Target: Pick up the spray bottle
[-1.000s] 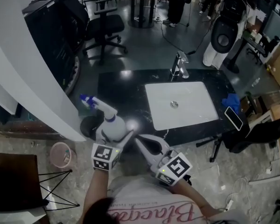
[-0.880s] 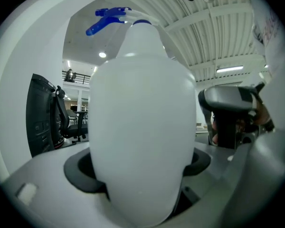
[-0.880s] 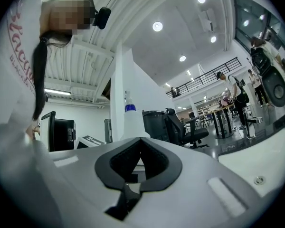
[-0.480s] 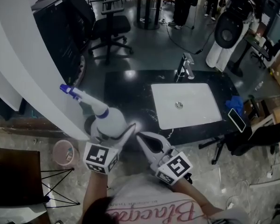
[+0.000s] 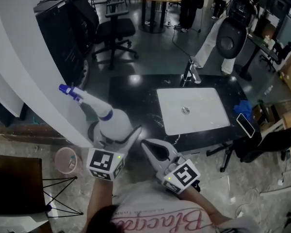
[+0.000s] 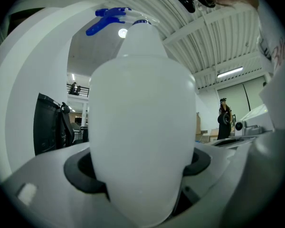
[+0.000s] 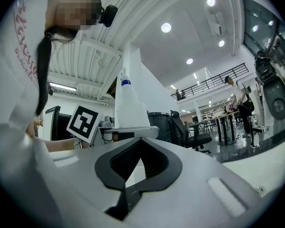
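White spray bottle (image 5: 114, 122) snug between left gripper's (image 5: 115, 134) jaws

White left tongs (image 5: 115, 134), white right tongs (image 5: 145, 145)

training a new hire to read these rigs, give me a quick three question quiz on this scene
1. Multiple choice: which gripper holds the spray bottle? A left, B right, C neither.
2. True or false: the right gripper also holds something.
3. Fill in: the bottle's nozzle is ___ in colour.

Key
1. A: the left gripper is shut on the bottle's white body.
2. False: its jaws are together with nothing between them.
3. Blue.
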Motion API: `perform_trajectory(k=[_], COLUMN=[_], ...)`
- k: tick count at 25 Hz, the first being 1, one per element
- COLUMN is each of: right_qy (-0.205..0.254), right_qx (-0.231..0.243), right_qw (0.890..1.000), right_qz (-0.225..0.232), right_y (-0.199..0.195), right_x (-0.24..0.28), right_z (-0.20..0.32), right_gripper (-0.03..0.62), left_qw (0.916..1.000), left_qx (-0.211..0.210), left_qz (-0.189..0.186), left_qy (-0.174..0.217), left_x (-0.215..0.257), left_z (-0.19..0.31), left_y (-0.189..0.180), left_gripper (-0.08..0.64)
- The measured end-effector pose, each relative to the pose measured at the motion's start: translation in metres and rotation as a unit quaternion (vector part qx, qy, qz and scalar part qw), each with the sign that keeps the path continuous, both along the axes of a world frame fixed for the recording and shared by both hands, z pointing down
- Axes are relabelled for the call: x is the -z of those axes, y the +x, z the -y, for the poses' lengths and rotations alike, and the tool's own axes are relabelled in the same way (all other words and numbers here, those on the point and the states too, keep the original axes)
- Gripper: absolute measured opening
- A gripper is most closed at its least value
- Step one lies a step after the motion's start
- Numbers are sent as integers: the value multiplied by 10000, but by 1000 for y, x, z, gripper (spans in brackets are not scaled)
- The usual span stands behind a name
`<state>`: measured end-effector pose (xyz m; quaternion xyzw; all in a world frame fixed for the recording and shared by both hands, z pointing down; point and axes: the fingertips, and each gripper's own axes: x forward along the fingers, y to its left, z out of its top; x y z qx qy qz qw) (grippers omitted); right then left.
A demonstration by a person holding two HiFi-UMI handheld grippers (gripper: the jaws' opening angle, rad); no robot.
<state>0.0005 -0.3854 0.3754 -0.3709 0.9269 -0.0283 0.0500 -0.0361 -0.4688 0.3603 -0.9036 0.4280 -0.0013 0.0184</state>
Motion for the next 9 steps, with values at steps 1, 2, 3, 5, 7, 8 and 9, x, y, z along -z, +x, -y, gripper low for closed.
perform_trajectory(k=[1,2,3,5,7,8,9], right_qy=[3,5,9,27,46,52,56], right_qx=[0,2,5,16,14,9,2], right_qw=[10000,10000,10000,10000,10000,10000,10000], right_qz=[3,8,11,14,25,31,38], right_y=[0,1,1,1,1,0,0], right_x=[0,1,1,2,3,3,3], right_z=[0,0,0,0,-1,-1,-1], right_gripper=[-1,0,0,0,0,0,0], left_qw=[10000,10000,10000,10000,10000,10000,10000], left_qx=[3,8,15,23,22,20,18], left_qz=[0,-5,-12,-23,-28,-26,-23], left_qy=[-3,-7,-10,-5,3,6,10], left_x=[0,1,1,2,4,4,5], left_z=[0,-1,-1,-1,-2,-2,-2], left_y=[0,0,0,0,0,1,1], left_gripper=[425,425,425,425,425,425,425])
